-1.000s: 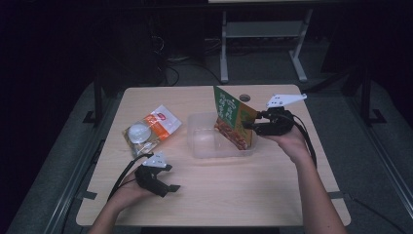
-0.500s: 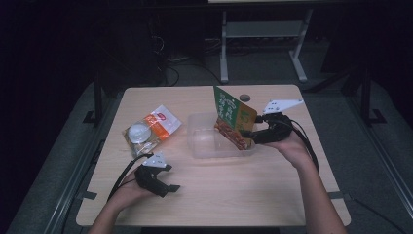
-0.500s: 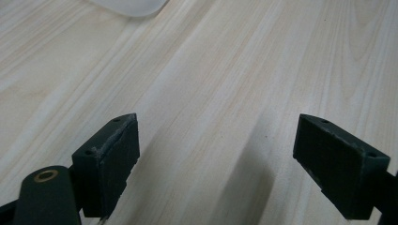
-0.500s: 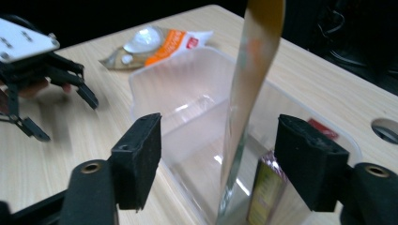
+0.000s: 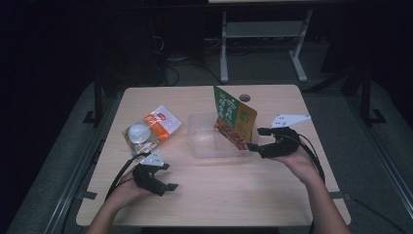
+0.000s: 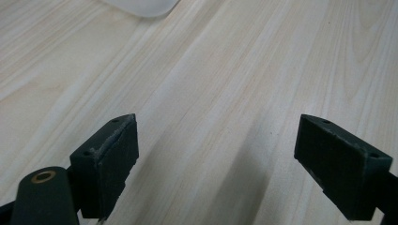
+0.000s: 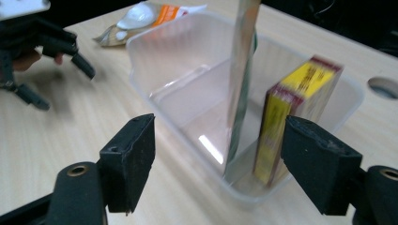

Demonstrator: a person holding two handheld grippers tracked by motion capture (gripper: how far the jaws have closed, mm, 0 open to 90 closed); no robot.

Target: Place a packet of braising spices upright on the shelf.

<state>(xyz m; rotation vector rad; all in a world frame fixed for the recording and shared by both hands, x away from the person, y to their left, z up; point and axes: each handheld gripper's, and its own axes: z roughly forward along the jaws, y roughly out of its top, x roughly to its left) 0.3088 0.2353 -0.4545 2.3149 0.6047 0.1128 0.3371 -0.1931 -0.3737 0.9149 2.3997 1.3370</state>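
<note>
A clear plastic container point(image 5: 209, 144) sits mid-table. In it a green and orange packet point(image 5: 234, 114) stands on edge, leaning, with a yellow and red box point(image 7: 295, 112) beside it. My right gripper point(image 5: 257, 139) hovers just right of the container, open. Its jaws have just been opening and the pads touch nothing. In the right gripper view point(image 7: 223, 140) the container's near wall point(image 7: 187, 154) and the packet's edge point(image 7: 241, 79) stand in front of the gap. My left gripper point(image 5: 170, 177) rests at the front left, open over bare wood point(image 6: 216, 140).
An orange and white snack bag point(image 5: 148, 129) holding a white round item lies left of the container. A cable hole point(image 5: 244, 97) is in the wooden table point(image 5: 219, 195) behind the container. Dark floor and a metal frame lie beyond the far edge.
My right gripper has widened its jaws and drawn back from the packet toward the person and slightly lower. The packet stays leaning in the container. The left gripper has not moved.
</note>
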